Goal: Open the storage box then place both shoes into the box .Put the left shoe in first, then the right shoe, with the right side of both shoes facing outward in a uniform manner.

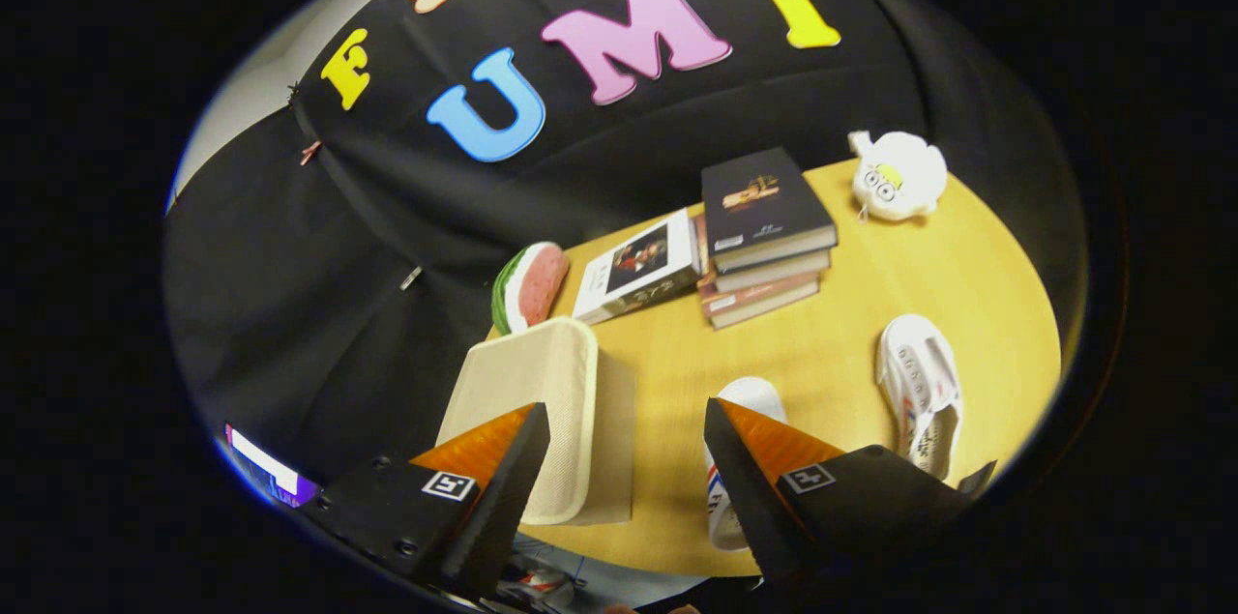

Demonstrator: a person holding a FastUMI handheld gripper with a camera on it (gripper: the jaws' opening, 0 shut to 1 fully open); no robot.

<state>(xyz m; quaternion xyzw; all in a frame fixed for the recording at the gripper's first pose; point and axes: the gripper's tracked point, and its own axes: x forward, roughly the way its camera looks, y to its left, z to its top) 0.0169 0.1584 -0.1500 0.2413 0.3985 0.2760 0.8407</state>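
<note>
A beige storage box (542, 401) with its lid on stands on the yellow wooden table (851, 343), just ahead of my left finger. One white shoe (727, 488) lies by my right finger, its toe (750, 394) poking out past the fingertip. A second white shoe (919, 394) lies further right on the table, beyond the right finger. My gripper (627, 421) hovers above the table's near edge, open, with nothing between its fingers.
A stack of books (764, 242) sits beyond the shoes, with another book (640, 268) leaning beside it. A watermelon-slice toy (530, 285) lies behind the box. A white plush toy (898, 177) rests at the table's far right. Black cloth wall stands behind.
</note>
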